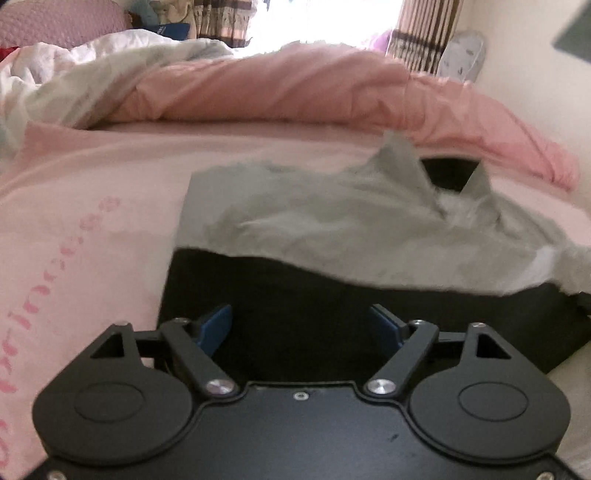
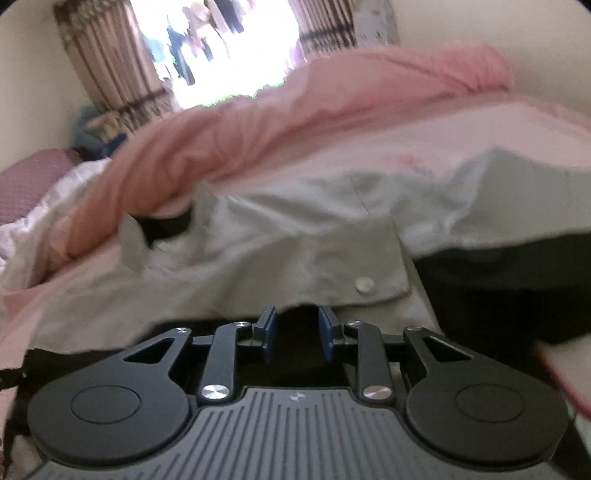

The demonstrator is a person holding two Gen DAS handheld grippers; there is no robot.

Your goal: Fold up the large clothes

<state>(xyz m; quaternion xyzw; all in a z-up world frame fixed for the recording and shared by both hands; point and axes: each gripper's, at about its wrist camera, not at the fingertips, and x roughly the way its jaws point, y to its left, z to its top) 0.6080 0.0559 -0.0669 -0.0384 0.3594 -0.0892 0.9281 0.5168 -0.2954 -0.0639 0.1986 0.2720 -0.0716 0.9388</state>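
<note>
A pale grey shirt [image 1: 332, 229] lies crumpled over a black garment [image 1: 295, 295] on the pink bed sheet [image 1: 92, 221]. Its collar [image 1: 399, 162] stands up at the far right. My left gripper [image 1: 300, 326] hovers over the black cloth, jaws wide open with nothing between them. In the right wrist view the grey shirt [image 2: 258, 251] shows a pocket flap with a round snap button [image 2: 364, 284]. My right gripper [image 2: 298, 332] is partly open just short of the shirt's near edge. Only the black garment [image 2: 498, 295] shows below its gap, and the pads press on nothing.
A bunched pink duvet [image 1: 295, 92] runs across the far side of the bed, with white bedding [image 1: 55, 66] at its left. Striped curtains [image 1: 424, 33] flank a bright window behind. Pink lettering [image 1: 44, 288] is printed on the sheet at left.
</note>
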